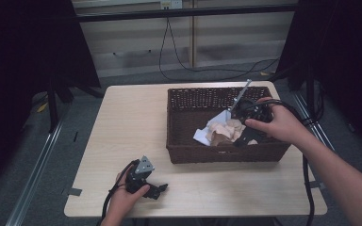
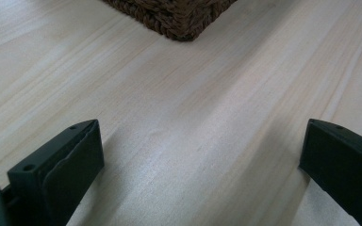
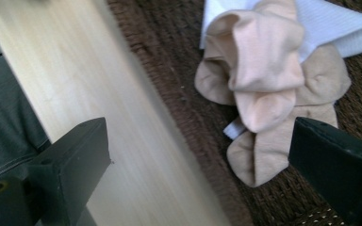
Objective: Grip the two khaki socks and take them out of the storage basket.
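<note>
The right gripper (image 1: 245, 136) hovers inside the woven basket (image 1: 179, 117) with its jaws spread wide and nothing between them, just above the heap of beige cloth (image 3: 264, 75) and white cloth (image 3: 330, 23) on the basket floor. If a pick is intended, it should come straight down over one raised fold near the basket's middle and close on a single layer. The left gripper (image 1: 158, 189) rests released on the table (image 1: 122, 122), well short of the basket's near corner. Blur and overlap hide how many pieces the heap holds.
</note>
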A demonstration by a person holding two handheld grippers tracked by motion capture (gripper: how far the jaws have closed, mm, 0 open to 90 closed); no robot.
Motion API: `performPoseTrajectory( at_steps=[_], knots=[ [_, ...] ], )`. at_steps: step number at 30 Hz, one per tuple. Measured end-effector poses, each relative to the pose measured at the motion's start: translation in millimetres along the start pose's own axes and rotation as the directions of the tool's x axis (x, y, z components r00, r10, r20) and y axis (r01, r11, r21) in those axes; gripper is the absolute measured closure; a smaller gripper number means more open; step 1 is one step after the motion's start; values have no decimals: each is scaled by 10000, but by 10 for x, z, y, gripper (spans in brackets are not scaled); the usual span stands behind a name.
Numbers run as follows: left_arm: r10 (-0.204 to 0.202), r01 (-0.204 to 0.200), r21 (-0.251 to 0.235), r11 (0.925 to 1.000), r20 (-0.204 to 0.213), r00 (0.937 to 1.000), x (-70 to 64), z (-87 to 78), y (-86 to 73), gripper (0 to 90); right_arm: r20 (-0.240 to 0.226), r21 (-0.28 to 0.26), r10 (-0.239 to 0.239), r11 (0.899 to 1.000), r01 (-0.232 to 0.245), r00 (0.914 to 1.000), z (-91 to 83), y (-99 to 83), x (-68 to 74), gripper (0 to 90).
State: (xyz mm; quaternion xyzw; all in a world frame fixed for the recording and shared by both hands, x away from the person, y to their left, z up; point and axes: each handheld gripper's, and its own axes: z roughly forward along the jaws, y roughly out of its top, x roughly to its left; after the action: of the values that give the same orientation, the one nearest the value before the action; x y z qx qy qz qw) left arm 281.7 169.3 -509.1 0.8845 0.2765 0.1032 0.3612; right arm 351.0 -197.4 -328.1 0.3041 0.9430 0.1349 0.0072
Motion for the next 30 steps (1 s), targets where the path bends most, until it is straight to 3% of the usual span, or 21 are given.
performPoseTrajectory(
  at_steps=[10,18,22,26,30],
  knots=[
    [6,-6,43,10000,11,10000,1,-3,2,0,521,83,669,9977,-674,9964,170,59,-296,45],
    [4,-4,-7,10000,1,10000,-1,0,-1,0,728,-38,1348,9909,-1349,9882,409,153,-403,42],
    [11,-11,-13,10000,-1,10000,-1,0,-1,0,864,23,1560,9876,-1568,9840,522,178,-420,72],
    [15,-15,-14,10000,0,10000,-1,0,-1,0,945,-239,1868,9824,-1854,9778,586,195,-458,163],
    [11,-11,-13,10000,0,10000,-1,0,-1,0,804,-247,2017,9794,-2003,9761,623,208,-486,208]
  ],
)
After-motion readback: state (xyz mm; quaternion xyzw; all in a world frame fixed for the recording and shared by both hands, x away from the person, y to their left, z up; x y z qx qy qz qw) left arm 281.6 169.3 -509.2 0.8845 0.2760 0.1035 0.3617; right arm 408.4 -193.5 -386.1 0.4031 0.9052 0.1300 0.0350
